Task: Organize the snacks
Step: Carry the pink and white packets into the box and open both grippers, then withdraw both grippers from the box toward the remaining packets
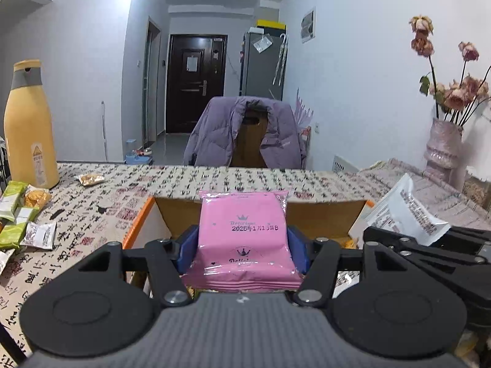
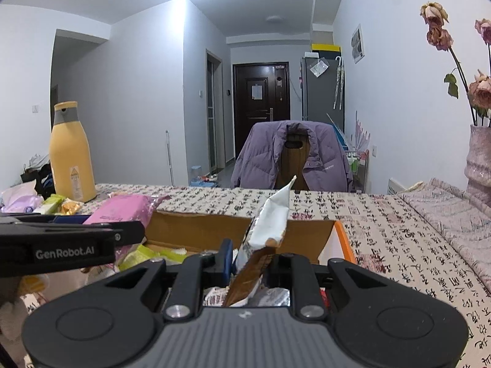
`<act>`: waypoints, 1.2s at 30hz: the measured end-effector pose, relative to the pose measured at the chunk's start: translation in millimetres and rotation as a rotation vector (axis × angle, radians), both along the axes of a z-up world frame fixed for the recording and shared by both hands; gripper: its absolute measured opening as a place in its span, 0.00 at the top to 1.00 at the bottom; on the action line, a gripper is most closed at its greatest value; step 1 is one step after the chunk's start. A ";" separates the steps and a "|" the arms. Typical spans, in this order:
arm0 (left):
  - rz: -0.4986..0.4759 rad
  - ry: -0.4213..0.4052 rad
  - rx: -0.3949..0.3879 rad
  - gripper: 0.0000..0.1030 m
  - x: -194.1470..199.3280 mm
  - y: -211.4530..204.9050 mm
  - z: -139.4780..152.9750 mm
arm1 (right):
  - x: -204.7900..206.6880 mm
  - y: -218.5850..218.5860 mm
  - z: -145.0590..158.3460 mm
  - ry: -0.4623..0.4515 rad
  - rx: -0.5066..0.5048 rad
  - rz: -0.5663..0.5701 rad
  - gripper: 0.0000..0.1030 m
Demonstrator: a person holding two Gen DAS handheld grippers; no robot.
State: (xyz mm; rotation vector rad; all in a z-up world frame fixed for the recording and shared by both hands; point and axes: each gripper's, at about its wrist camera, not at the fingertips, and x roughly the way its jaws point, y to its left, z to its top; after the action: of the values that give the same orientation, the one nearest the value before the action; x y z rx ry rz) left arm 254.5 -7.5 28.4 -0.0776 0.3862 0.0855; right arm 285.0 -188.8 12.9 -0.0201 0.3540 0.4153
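The counter (image 1: pixel 214 181), covered in a cloth printed with black and red script, fills the lower part of both views. On it sits an open cardboard box (image 1: pixel 322 214) with an orange rim, seen past both claws, with assorted snack packets lying inside it. At about ten o'clock in the left wrist view a tall yellow bottle (image 1: pixel 29 122) with a grey collar stands upright on the counter, and at three o'clock a pink vase (image 1: pixel 445 150) holds dried roses. Beyond the far edge, at twelve o'clock, a purple jacket (image 1: pixel 245 132) hangs over a wooden chair.

The left claw (image 1: pixel 242 245) grips a pink snack packet (image 1: pixel 244 239) between its blue pads, the packet held upright above the near side of the box. The right claw (image 2: pixel 250 260) is closed tight on a white and brown snack wrapper (image 2: pixel 270 224), which sticks up at twelve o'clock over the box; in the left wrist view this wrapper shows at about three o'clock.

Green snack packets (image 1: pixel 13 211) and a few small white and orange ones lie loose on the counter at nine o'clock in the left wrist view, well apart from the box.
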 end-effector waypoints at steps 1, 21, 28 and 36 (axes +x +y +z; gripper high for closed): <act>0.003 0.005 -0.001 0.40 0.7 1.5 -1.8 | 0.2 0.1 -1.0 0.003 -0.002 0.001 0.82; 0.062 -0.065 -0.053 0.00 -10.5 15.7 -1.2 | -3.5 -13.6 -5.1 -0.015 0.017 -0.070 0.00; 0.070 -0.068 -0.065 0.00 -12.5 12.8 7.0 | -3.2 -11.9 -1.8 -0.019 0.012 -0.076 0.00; 0.063 -0.082 -0.061 0.00 -26.0 7.0 22.9 | -15.5 -13.5 13.0 -0.036 0.000 -0.082 0.00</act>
State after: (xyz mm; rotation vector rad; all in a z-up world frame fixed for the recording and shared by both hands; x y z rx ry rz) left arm 228.5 -0.5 51.3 -0.1526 0.3045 0.1323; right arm 269.4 -202.2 25.9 -0.0126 0.3183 0.3332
